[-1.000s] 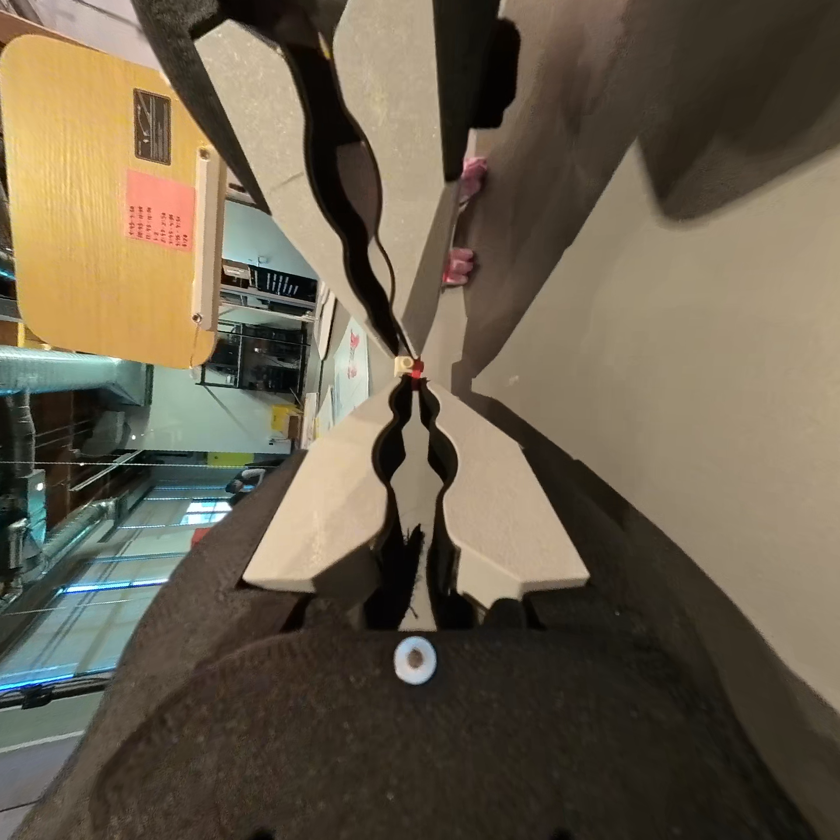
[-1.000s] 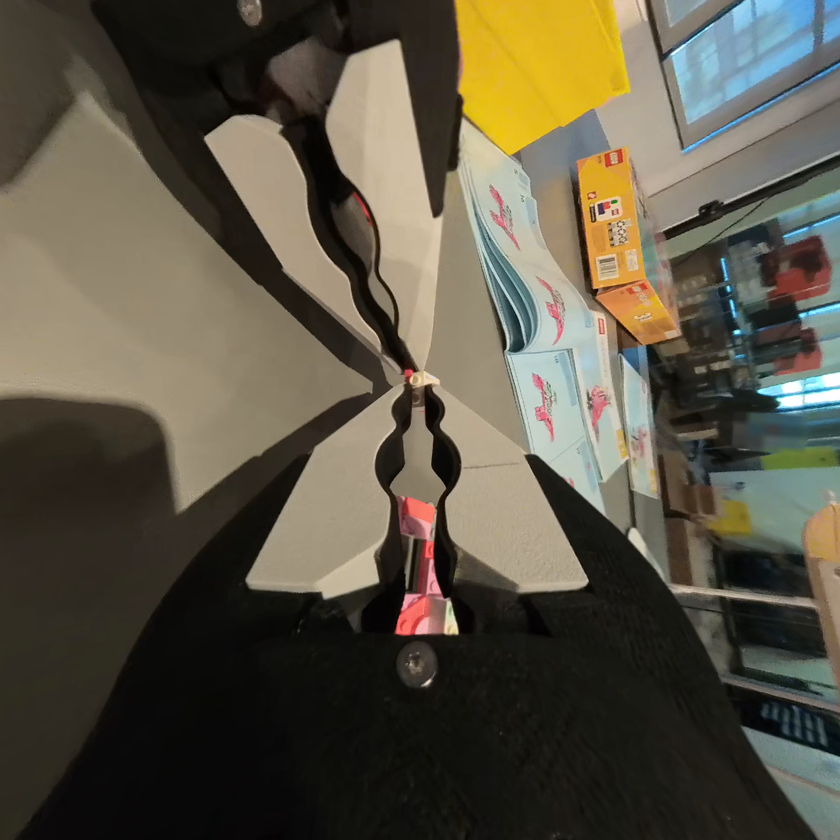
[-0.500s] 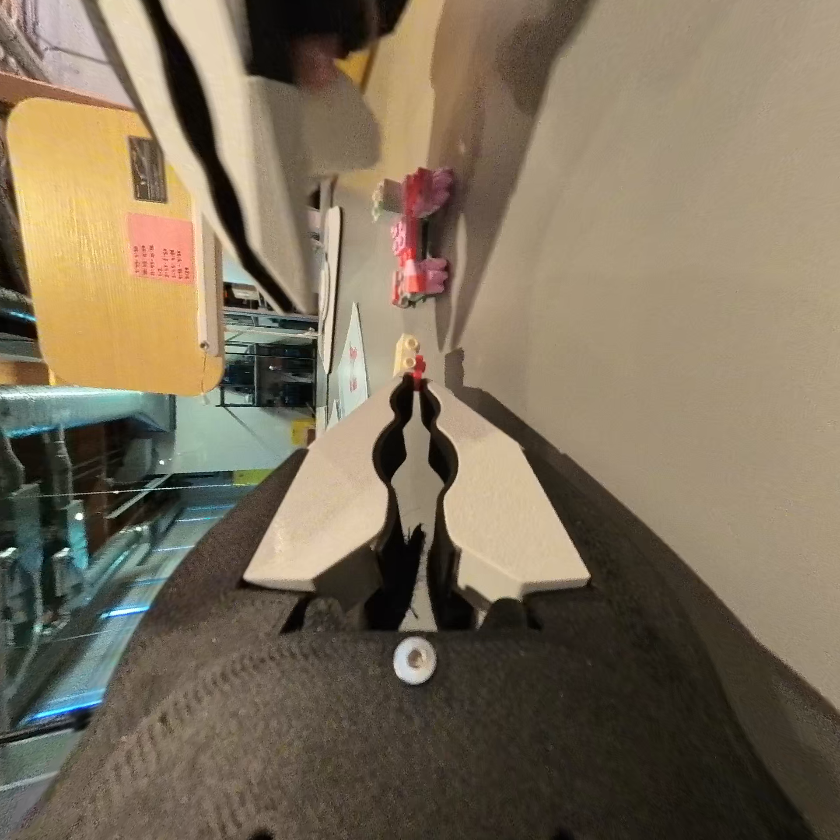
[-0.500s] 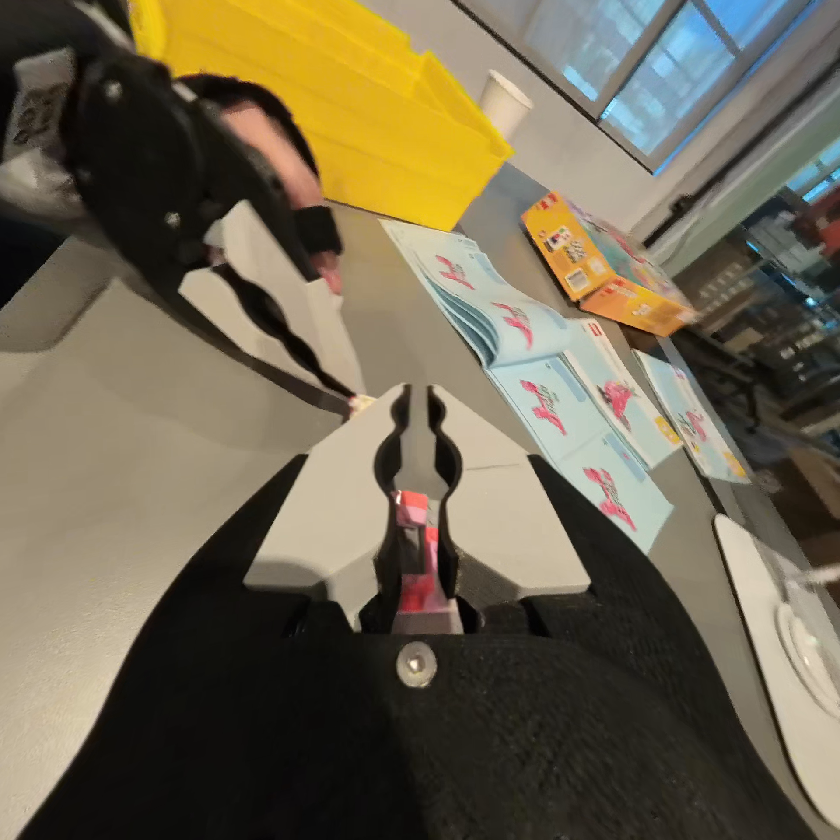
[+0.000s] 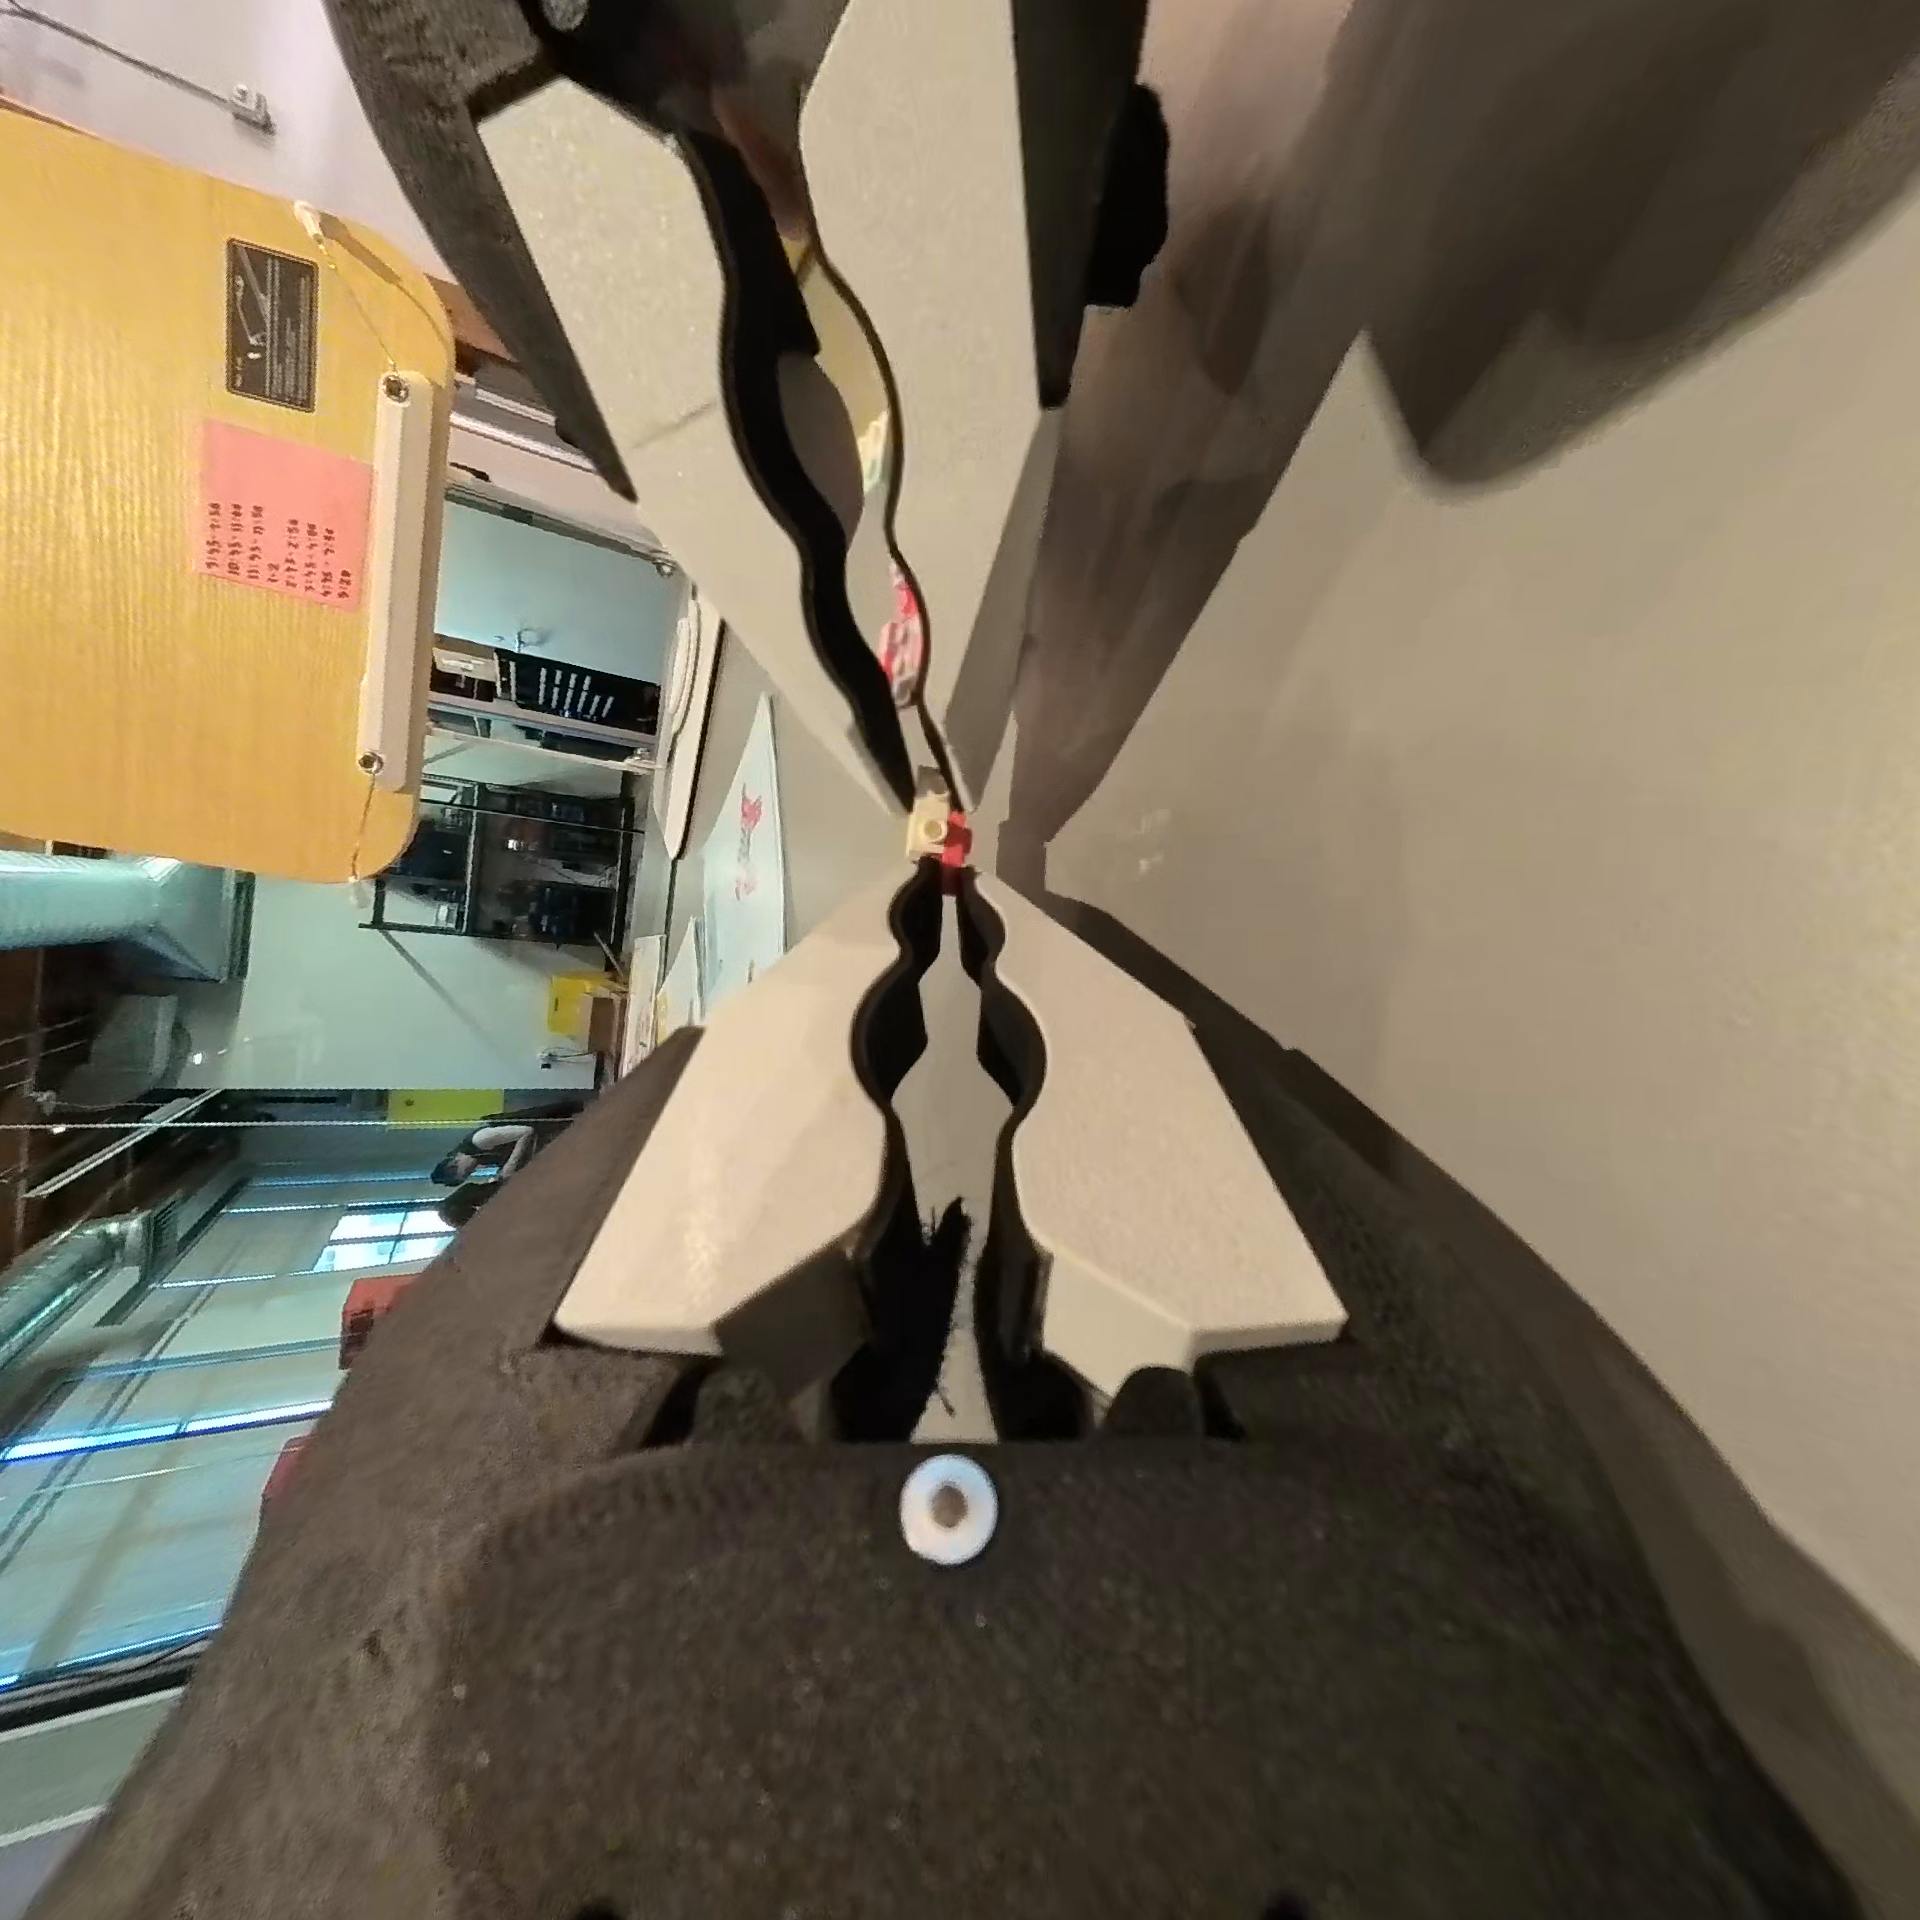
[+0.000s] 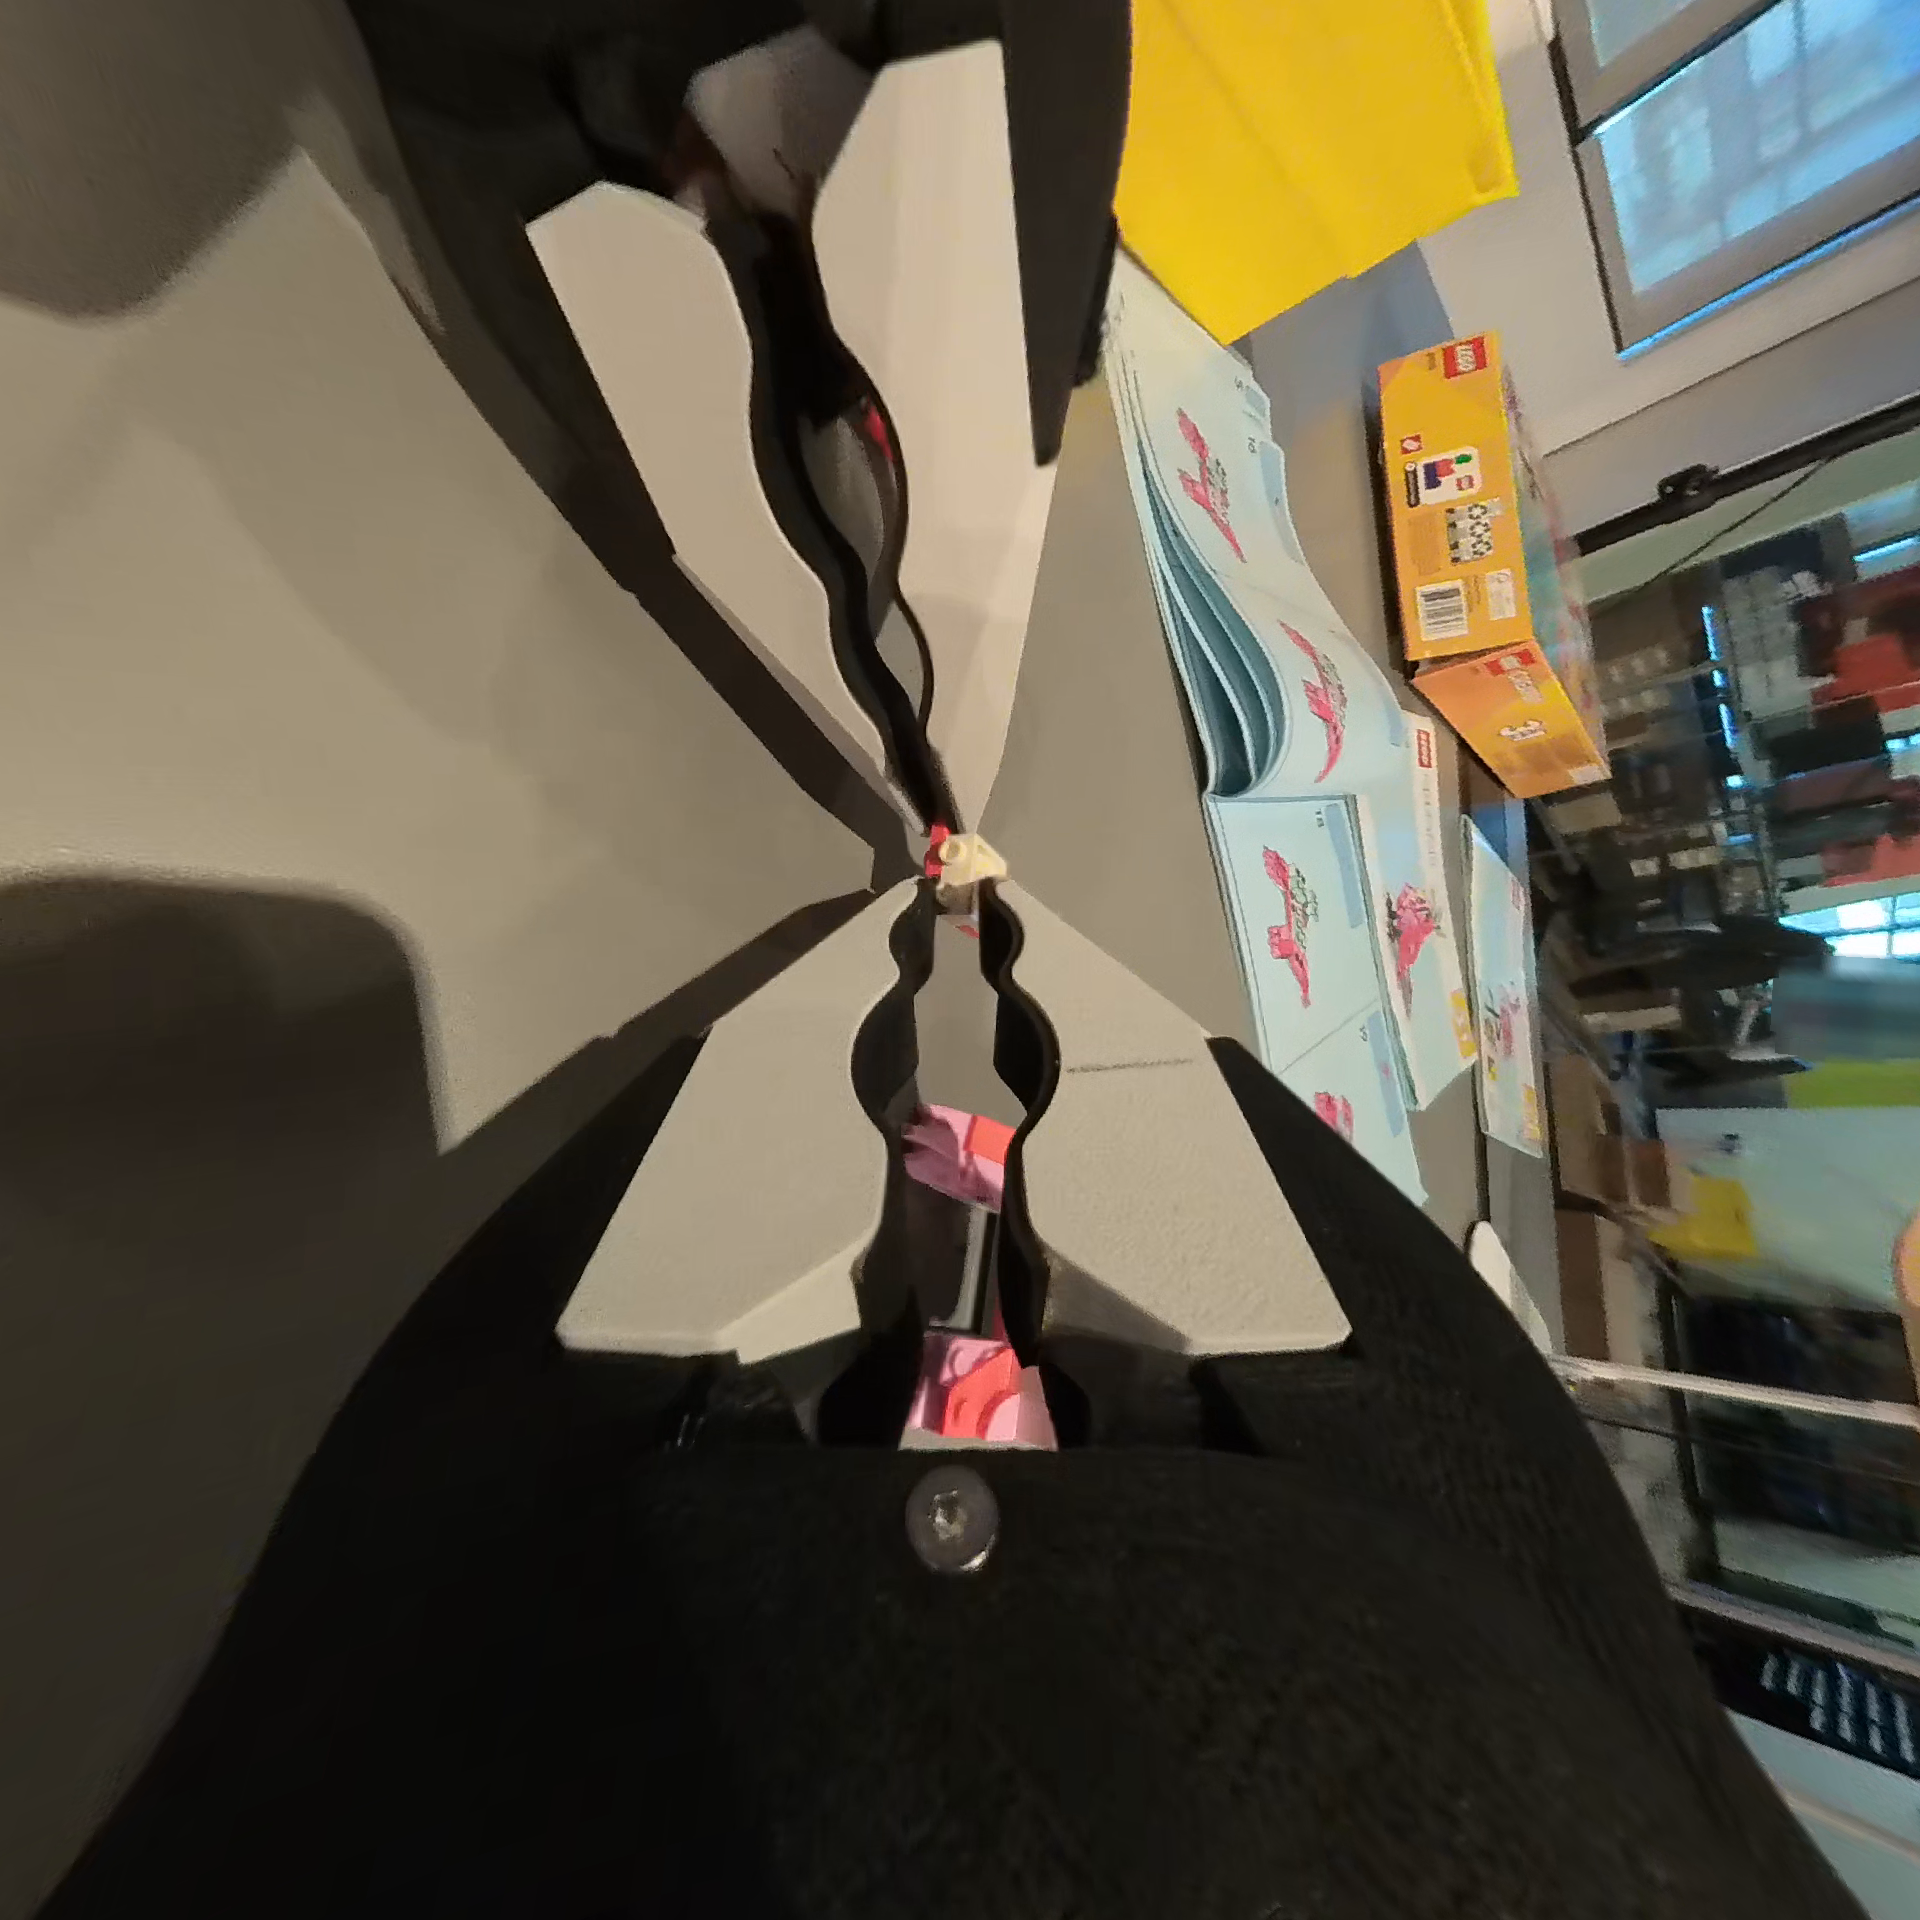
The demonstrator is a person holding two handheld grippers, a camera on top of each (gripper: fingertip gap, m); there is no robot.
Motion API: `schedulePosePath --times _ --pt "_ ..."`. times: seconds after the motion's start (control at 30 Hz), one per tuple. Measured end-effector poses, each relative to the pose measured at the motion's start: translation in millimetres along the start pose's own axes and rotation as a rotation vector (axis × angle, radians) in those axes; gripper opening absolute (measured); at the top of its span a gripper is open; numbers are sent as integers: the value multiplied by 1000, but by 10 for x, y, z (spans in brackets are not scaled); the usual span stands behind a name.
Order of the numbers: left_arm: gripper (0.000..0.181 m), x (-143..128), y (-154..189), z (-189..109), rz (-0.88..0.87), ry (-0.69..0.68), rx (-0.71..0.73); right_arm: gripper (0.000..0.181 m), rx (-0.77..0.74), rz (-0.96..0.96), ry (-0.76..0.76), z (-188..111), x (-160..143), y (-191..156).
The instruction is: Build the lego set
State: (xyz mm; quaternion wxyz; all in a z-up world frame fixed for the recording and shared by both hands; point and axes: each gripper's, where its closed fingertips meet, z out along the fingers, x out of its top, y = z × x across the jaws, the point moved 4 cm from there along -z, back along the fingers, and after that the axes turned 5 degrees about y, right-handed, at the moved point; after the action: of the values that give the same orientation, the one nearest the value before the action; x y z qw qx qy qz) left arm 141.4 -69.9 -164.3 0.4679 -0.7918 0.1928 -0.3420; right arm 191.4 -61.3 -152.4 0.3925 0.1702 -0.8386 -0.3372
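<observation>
My left gripper is shut on a small red brick that has a cream brick stuck on its side. My right gripper meets it tip to tip above the grey table and is closed on the cream brick. In the right wrist view the left gripper comes in from the top with the red brick in its tips. A pink and red lego build lies on the table and shows through the gap between my right fingers.
A yellow bin, open light-blue instruction booklets and an orange set box lie on the table beyond the grippers. A wooden panel stands in the background of the left wrist view. My two grippers' fingertips are within a few centimetres of each other.
Half a second ago my right gripper had pulled away, slightly open and empty, with both bricks left in the left gripper. It has now come back tip to tip and closed on the cream brick.
</observation>
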Motion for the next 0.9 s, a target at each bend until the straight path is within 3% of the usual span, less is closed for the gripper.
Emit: schedulePosePath --times 0.2,0.33,0.37,0.43,0.73,0.9 --pt "3 14 -56 -23 77 -7 67 5 -29 48 -23 -27 23 85" --pt "3 37 5 -23 185 -15 55 5 -21 151 27 -90 26 144" --pt "3 32 113 -5 225 -14 3 5 -72 178 54 -154 28 237" --pt "3 99 127 -26 325 4 43 4 -141 287 157 -351 50 415" --pt "3 45 -71 -26 169 -12 150 4 7 889 528 -509 -19 615" --pt "3 52 -158 -56 -46 36 146 5 63 1002 609 -527 -39 635"
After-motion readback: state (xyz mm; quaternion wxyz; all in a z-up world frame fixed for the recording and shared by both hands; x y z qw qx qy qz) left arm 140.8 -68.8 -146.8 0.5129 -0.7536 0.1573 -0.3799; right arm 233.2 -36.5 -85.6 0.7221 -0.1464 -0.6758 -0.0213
